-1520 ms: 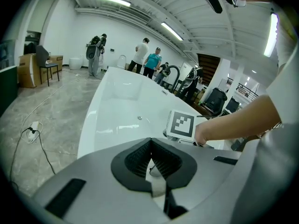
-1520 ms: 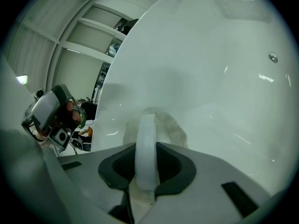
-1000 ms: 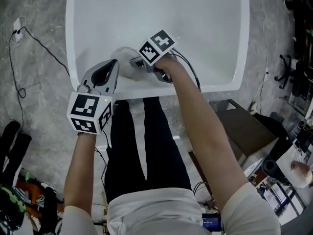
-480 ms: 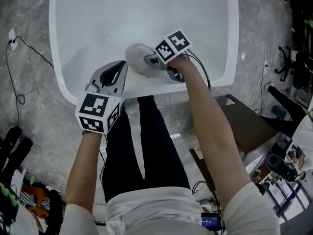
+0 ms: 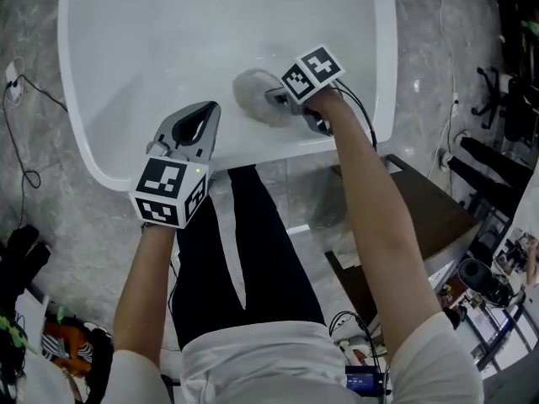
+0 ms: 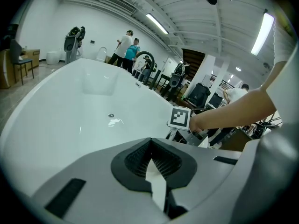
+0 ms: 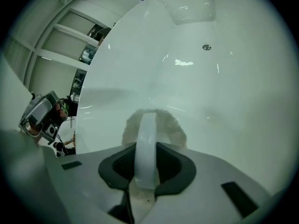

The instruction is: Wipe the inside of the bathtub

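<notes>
The white bathtub [image 5: 84, 141] fills the top of the head view, its drain [image 7: 206, 47] far off on the floor of the tub. My right gripper [image 5: 276, 99] reaches over the near rim and is shut on the white strap handle [image 7: 145, 143] of a fluffy grey wiping pad [image 5: 253, 93]. The pad [image 7: 173, 125] lies flat against the near inner wall. My left gripper [image 5: 205, 118] hovers over the near rim to the left of the pad. Its jaws are shut with nothing held [image 6: 150, 143]. The right gripper's marker cube [image 6: 180, 118] shows past it.
Grey marble floor surrounds the tub, with a black cable [image 5: 25, 141] at the left. A dark brown box [image 5: 421, 217] stands by my right leg, and a chair base [image 5: 497, 99] sits further right. People [image 6: 128, 50] stand far behind the tub.
The right gripper has slid the pad to the right along the near inner wall. The left gripper has drifted right along the rim as well, still shut.
</notes>
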